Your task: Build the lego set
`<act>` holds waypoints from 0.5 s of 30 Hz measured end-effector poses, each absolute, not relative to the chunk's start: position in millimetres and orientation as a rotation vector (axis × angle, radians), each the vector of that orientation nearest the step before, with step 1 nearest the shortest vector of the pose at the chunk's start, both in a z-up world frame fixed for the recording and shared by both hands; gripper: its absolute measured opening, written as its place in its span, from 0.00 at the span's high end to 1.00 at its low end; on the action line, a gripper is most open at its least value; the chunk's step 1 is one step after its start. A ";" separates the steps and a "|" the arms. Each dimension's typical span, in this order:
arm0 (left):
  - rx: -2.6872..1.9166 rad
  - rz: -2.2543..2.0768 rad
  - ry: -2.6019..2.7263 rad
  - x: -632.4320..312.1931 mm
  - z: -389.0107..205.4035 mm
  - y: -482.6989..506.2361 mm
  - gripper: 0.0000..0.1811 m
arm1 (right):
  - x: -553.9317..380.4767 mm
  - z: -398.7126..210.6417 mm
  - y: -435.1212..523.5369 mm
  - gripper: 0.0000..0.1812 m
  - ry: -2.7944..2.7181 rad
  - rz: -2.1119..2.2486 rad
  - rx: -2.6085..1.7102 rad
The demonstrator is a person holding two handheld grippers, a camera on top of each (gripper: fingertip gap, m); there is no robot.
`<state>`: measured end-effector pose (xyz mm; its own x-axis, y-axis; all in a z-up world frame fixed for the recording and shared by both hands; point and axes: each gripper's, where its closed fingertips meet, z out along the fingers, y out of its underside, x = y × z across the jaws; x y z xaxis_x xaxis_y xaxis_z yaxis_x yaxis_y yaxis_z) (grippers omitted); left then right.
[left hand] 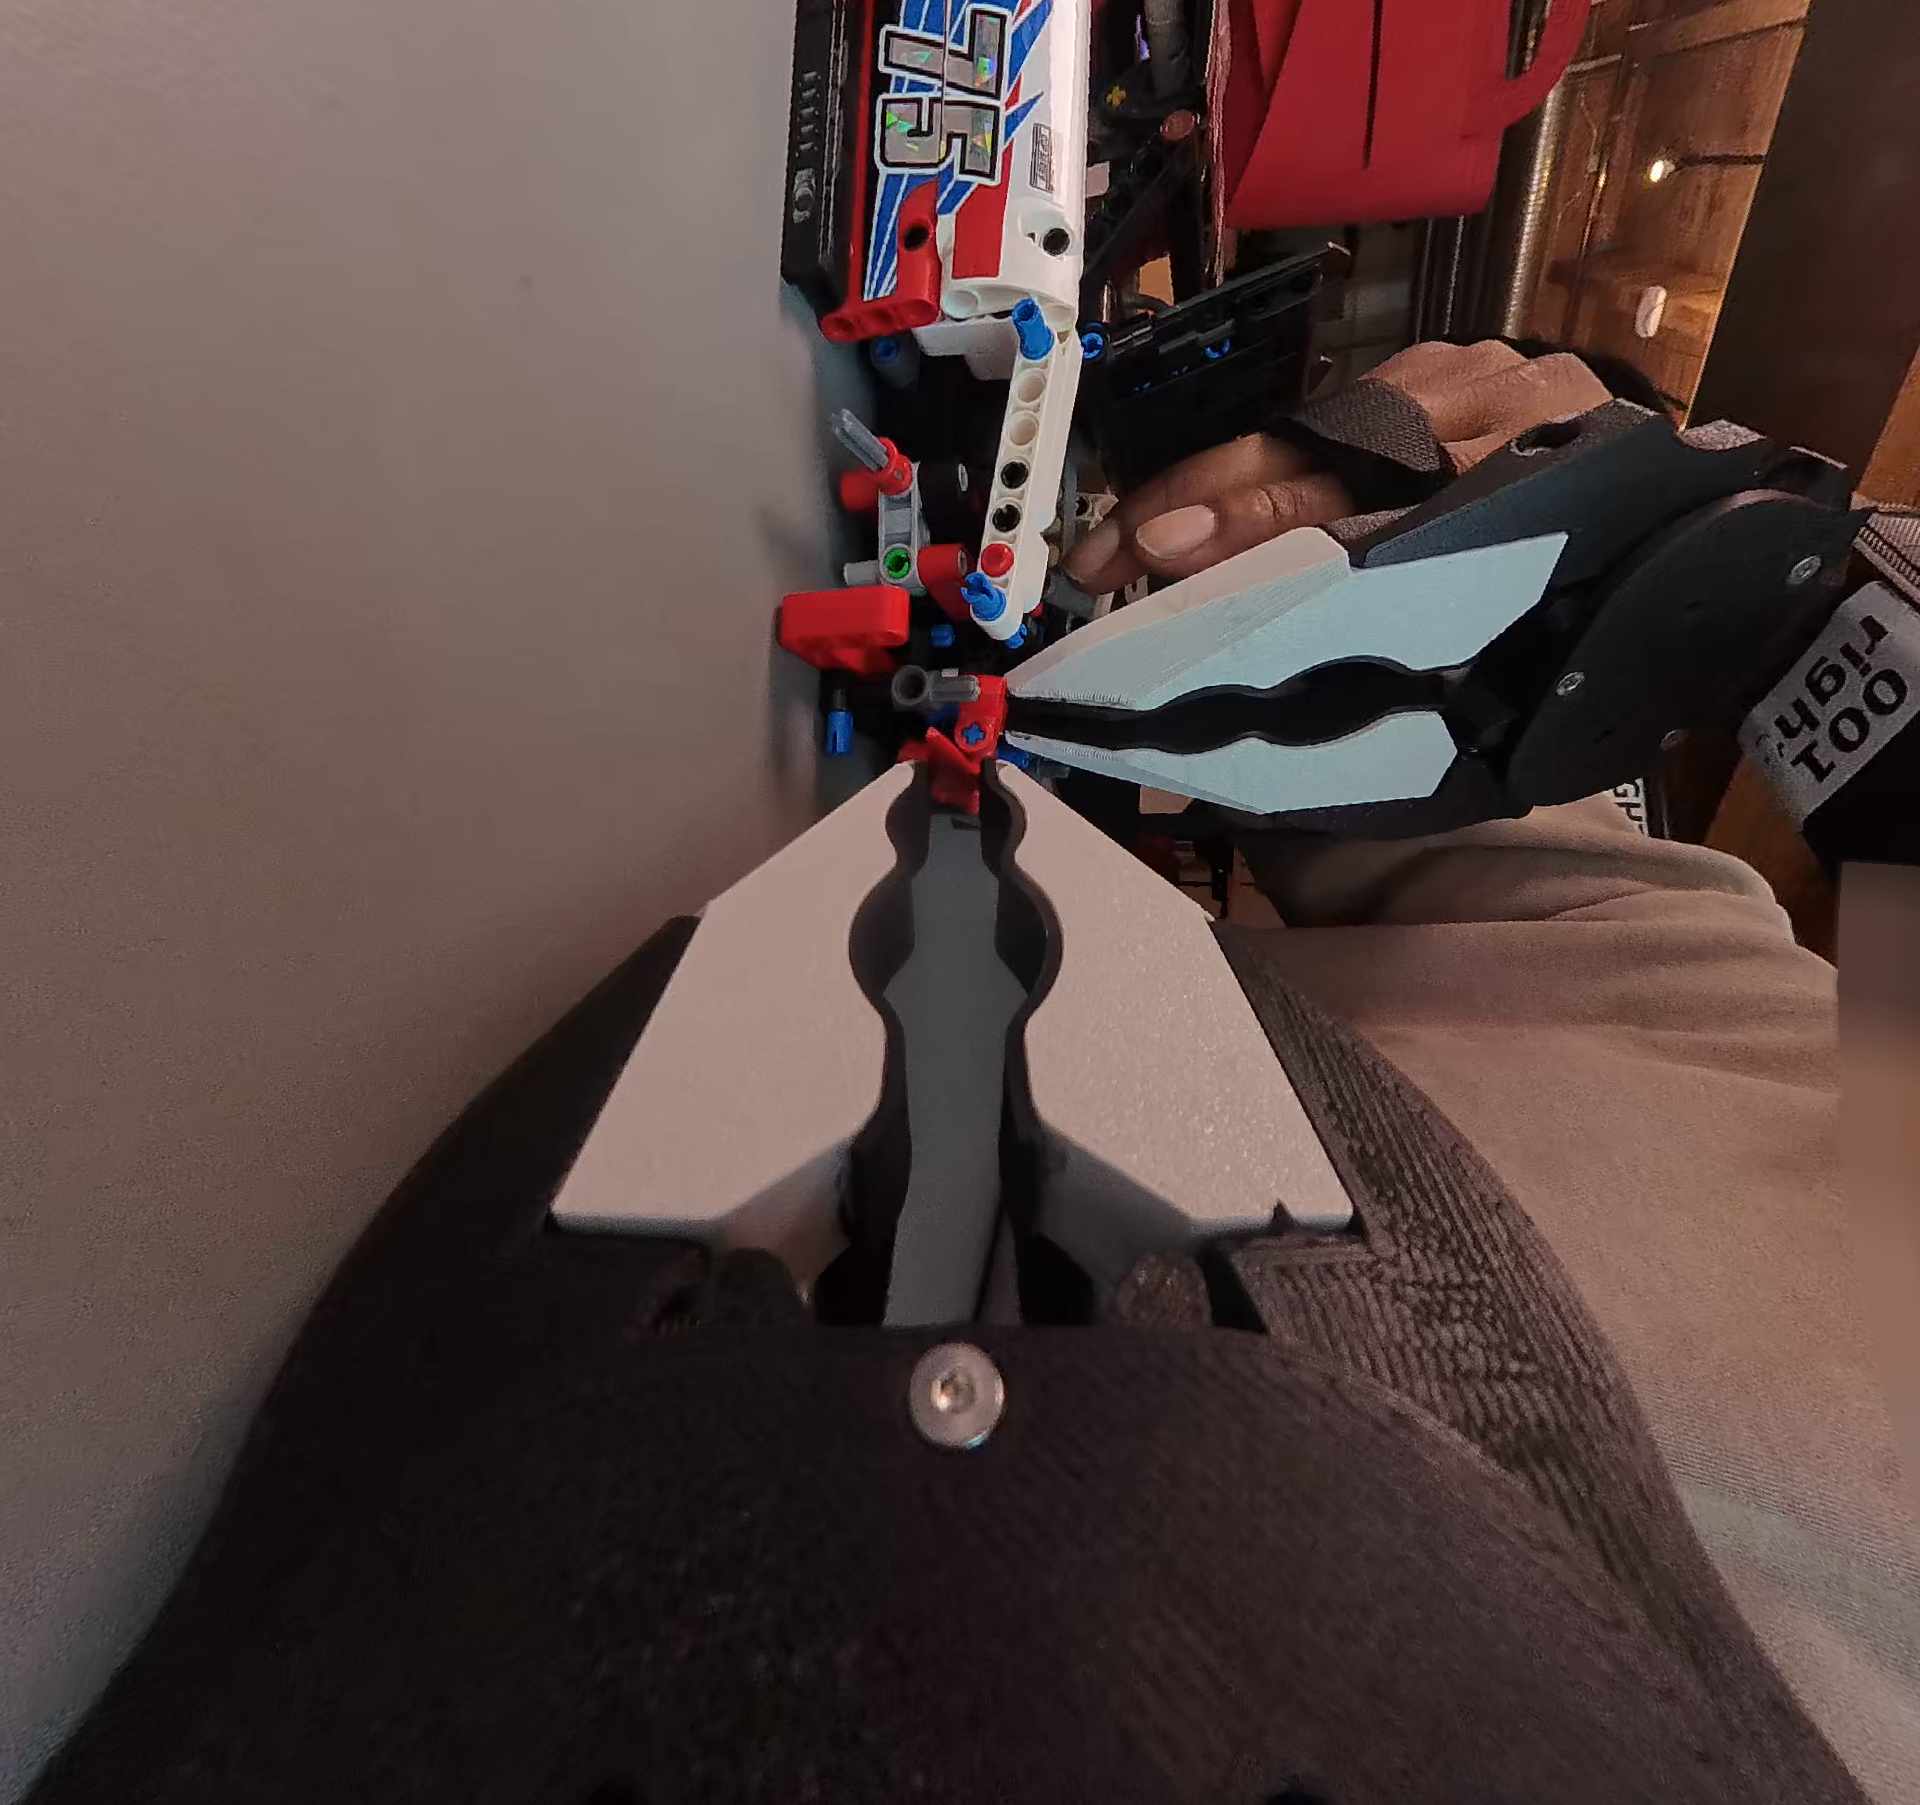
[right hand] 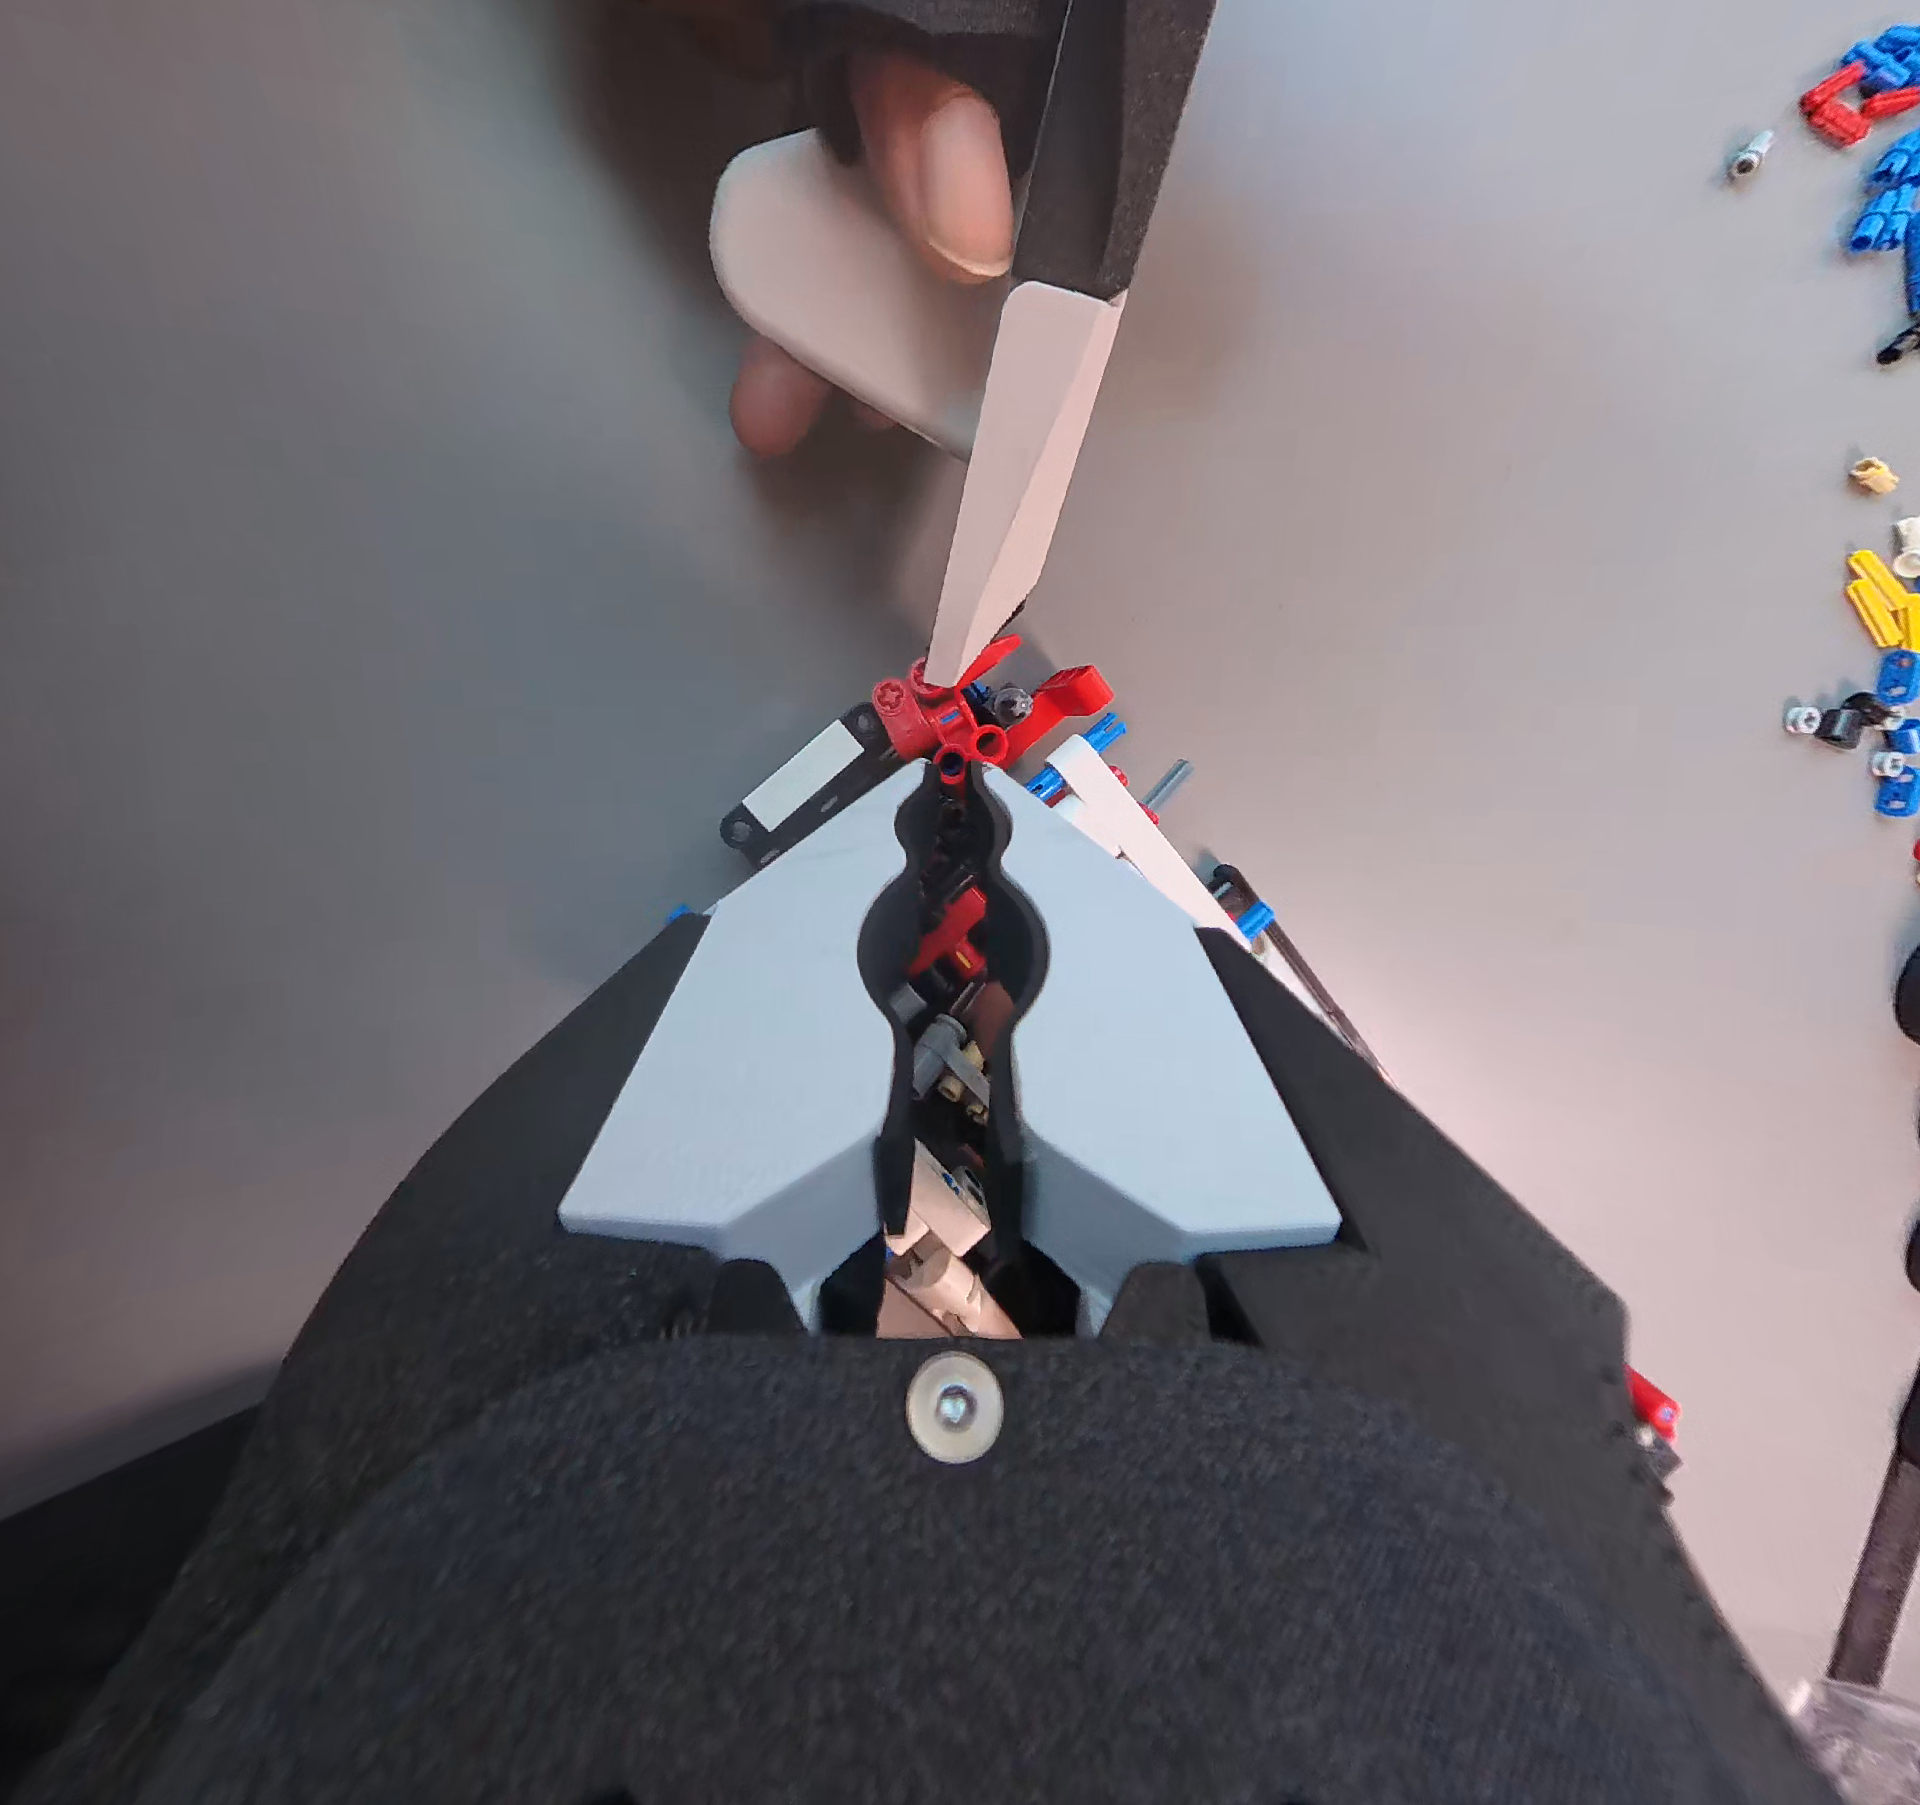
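The partly built Lego car (left hand: 966, 93) has a white, blue and red side panel and lies on the grey table (left hand: 364, 612). At its near end is a small red connector cluster (left hand: 961, 747). My left gripper (left hand: 951, 781) is shut on a red connector of that cluster. My right gripper (left hand: 1006, 725) comes in from the right and is shut on the adjoining red connector with a blue pin. In the right wrist view my right gripper (right hand: 956, 766) pinches the red and blue piece (right hand: 971, 745). The left gripper (right hand: 940, 677) presses in from above. The car body is mostly hidden under my right gripper.
Loose parts lie on the table at the right edge of the right wrist view: blue pins (right hand: 1886, 197), red links (right hand: 1844, 108), yellow pieces (right hand: 1881, 602), small grey and black bits (right hand: 1839, 721). A white beam (left hand: 1023, 467) slants along the car. Red cloth (left hand: 1382, 41) hangs behind. The tips of both grippers are at nearly the same place.
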<state>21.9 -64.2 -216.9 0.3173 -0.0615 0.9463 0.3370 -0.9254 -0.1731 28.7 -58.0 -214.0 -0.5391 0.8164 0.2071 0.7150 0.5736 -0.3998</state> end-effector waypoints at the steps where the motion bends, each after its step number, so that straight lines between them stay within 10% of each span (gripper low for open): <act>1: -2.246 -1.642 -0.245 21.7 -216.3 -64.2 0.96 | 28.8 -214.1 -57.6 1.00 -2.442 0.388 -1.263; 15: -2.265 -1.513 -0.084 22.3 -217.3 -65.3 0.95 | 28.6 -214.4 -58.0 1.00 -2.499 0.376 -1.281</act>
<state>22.3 -65.3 -217.3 0.4081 -0.1759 0.8958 0.2737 -0.9125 -0.3039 28.6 -58.0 -214.4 -0.5533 0.8193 0.1505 0.7387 0.5661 -0.3659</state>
